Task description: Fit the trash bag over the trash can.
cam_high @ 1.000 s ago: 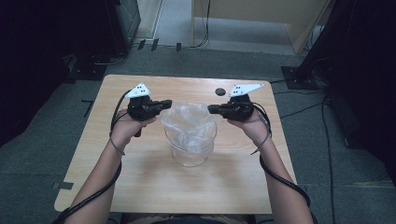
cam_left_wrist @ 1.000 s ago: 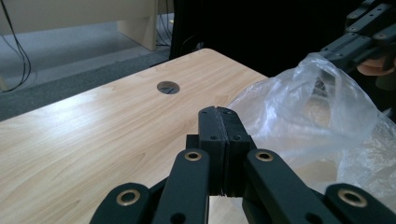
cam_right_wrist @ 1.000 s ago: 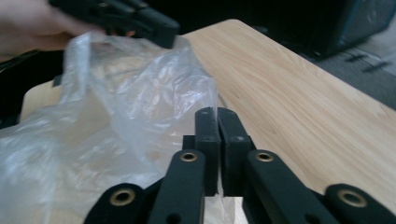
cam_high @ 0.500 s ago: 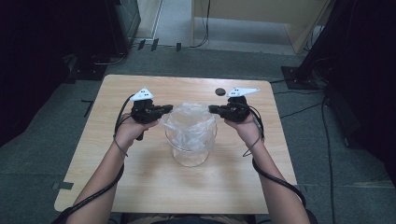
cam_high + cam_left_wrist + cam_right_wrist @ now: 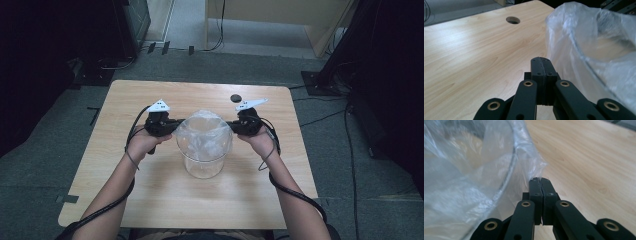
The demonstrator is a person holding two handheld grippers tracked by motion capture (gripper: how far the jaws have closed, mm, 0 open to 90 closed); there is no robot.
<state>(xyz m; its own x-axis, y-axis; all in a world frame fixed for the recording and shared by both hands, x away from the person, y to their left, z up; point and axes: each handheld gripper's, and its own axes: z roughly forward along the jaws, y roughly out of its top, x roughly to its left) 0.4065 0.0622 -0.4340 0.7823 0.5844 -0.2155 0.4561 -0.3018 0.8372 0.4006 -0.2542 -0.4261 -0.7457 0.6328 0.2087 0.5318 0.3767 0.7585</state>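
The clear plastic bag (image 5: 204,132) lines a round transparent container (image 5: 203,160) at the centre of the high view, its crinkled film draped over the rim. The pale wood-grain table (image 5: 125,190) lies bare toward the bottom and both sides of that frame, with a round hole (image 5: 235,97) above. The left gripper (image 5: 176,126) and right gripper (image 5: 231,125) flank the rim, each with jaws closed, pinching the film's edge.

Thin, glossy clear plastic bag (image 5: 204,131) lines a transparent container (image 5: 202,167) on smooth, pale wood-grain table (image 5: 150,200).
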